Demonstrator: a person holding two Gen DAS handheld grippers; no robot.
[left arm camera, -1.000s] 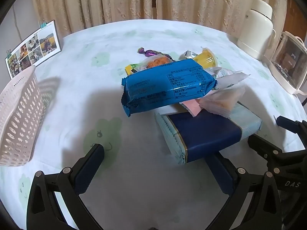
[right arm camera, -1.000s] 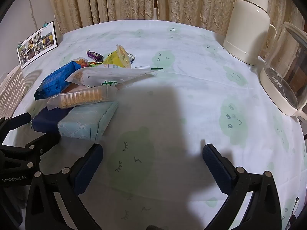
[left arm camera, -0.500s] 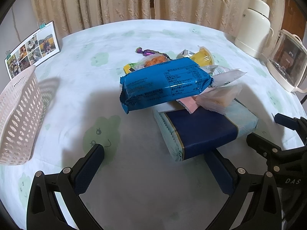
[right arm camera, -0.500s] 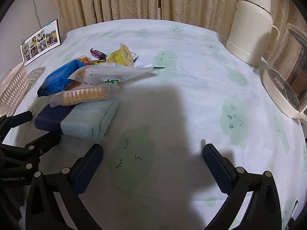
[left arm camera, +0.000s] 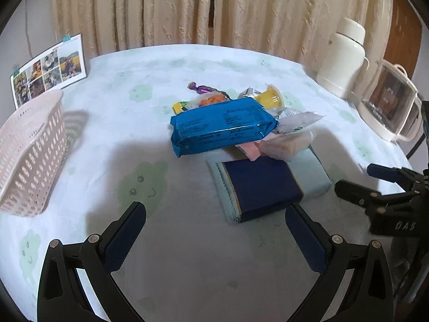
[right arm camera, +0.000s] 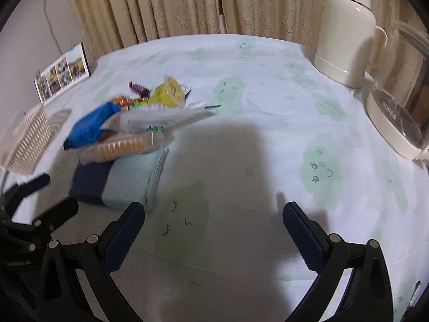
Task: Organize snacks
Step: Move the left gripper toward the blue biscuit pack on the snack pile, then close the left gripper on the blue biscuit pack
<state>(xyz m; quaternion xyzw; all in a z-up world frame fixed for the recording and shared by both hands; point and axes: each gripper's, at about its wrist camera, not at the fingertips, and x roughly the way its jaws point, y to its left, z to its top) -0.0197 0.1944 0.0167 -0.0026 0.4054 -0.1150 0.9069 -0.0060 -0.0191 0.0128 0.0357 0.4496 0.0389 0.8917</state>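
Snacks lie heaped near the middle of a round table under a pale cloth printed with green cloud faces (left arm camera: 142,185): a shiny bright-blue foil biscuit pack (left arm camera: 222,128) rests tilted on top, over a flat navy and light-blue wrapped packet (left arm camera: 265,185) that lies on the cloth. Behind these sit a yellow jelly cup (left arm camera: 270,98), a purple-wrapped sweet (left arm camera: 201,88) and a white crinkled bag (left arm camera: 297,123). The right wrist view alone shows a clear sleeve of round tan biscuits (right arm camera: 126,145) lying across the navy packet; from the left it is only a pale blur. A pink perforated plastic basket (left arm camera: 29,155) stands at the table's left edge, well apart from the heap. The left gripper (left arm camera: 214,214) hovers low before the navy packet, its blue-padded fingers spread wide and gripping nothing. The right gripper (right arm camera: 214,214) is likewise spread over bare cloth to the right of the heap, empty. At the far right edge stand a cream thermos jug (right arm camera: 346,40) and a glass kettle on a white base (right arm camera: 396,123). A photo collage card (left arm camera: 48,69) leans at the far left, before beige curtains (left arm camera: 187,8).
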